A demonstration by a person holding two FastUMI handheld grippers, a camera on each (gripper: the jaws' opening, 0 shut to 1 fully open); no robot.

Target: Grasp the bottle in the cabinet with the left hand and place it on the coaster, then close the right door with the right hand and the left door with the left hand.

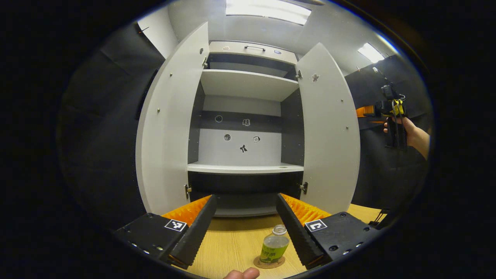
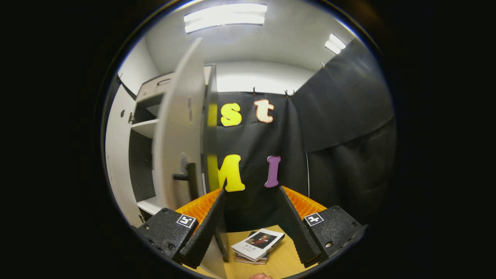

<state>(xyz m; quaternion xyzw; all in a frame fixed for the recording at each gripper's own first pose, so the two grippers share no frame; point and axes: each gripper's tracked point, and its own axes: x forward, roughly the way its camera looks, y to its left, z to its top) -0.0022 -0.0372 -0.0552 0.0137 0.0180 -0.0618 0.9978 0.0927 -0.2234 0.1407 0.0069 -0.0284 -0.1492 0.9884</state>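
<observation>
A clear bottle (image 1: pixel 274 245) with a green label stands upright on a round coaster (image 1: pixel 259 263) on the wooden table. In the left gripper view my left gripper (image 1: pixel 245 196) is open, with the bottle low between its fingers, close to the right one and free of both. Ahead, the white cabinet (image 1: pixel 244 168) has its left door (image 1: pixel 170 124) and right door (image 1: pixel 329 135) swung wide. My right gripper (image 2: pixel 252 189) is open with nothing in it. The right door (image 2: pixel 180 135) stands edge-on just left of it, dark handle (image 2: pixel 189 179) facing out. A hand holds the right gripper (image 1: pixel 394 112) beyond that door.
The cabinet shelves (image 1: pixel 248 83) are bare. A small stack of books (image 2: pixel 257 244) lies on the table (image 2: pixel 279 259) ahead of the right gripper. Black cloth walls close in the booth on both sides. A person's fingertip (image 1: pixel 242 274) shows at the table's near edge.
</observation>
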